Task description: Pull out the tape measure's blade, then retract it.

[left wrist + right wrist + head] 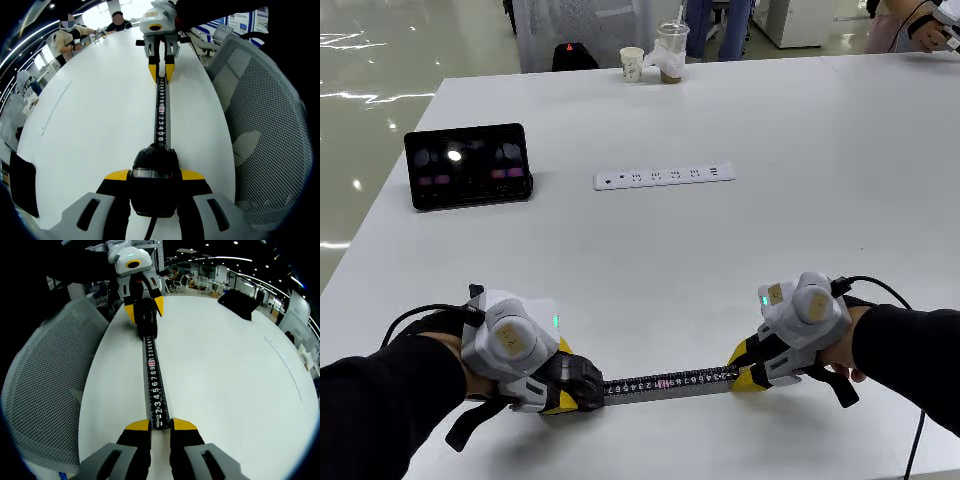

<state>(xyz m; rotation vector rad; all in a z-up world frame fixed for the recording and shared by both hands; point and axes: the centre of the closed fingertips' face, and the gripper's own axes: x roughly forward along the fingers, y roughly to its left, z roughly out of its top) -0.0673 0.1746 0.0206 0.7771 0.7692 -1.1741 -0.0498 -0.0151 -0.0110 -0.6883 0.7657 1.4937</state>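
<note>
1. Firmly clenched, the left gripper [155, 176] grasps the black tape measure case [154, 187] between its yellow-tipped jaws; the case sits right in the grip, on the table [800, 200].
2. Opposite it, the right gripper [160, 426] has its jaws pinched together on the free end of the blade [152, 380], whose lowest numbers begin right at the tips.
3. Between the two grippers the blade runs straight and flat, printed face up, just above or on the tabletop; I cannot tell which.
4. By my judgement the pull-out is under way or nearly done, since a fair length is already out. Retracting it is not yet done.
5. Outward, the whole tape lies on the person's side of the white power strip [664, 176], well apart from it. A dark tablet [470, 165] stands left of the strip, and a paper cup [632, 63] and a plastic cup [671, 48] stand far beyond it.
</note>
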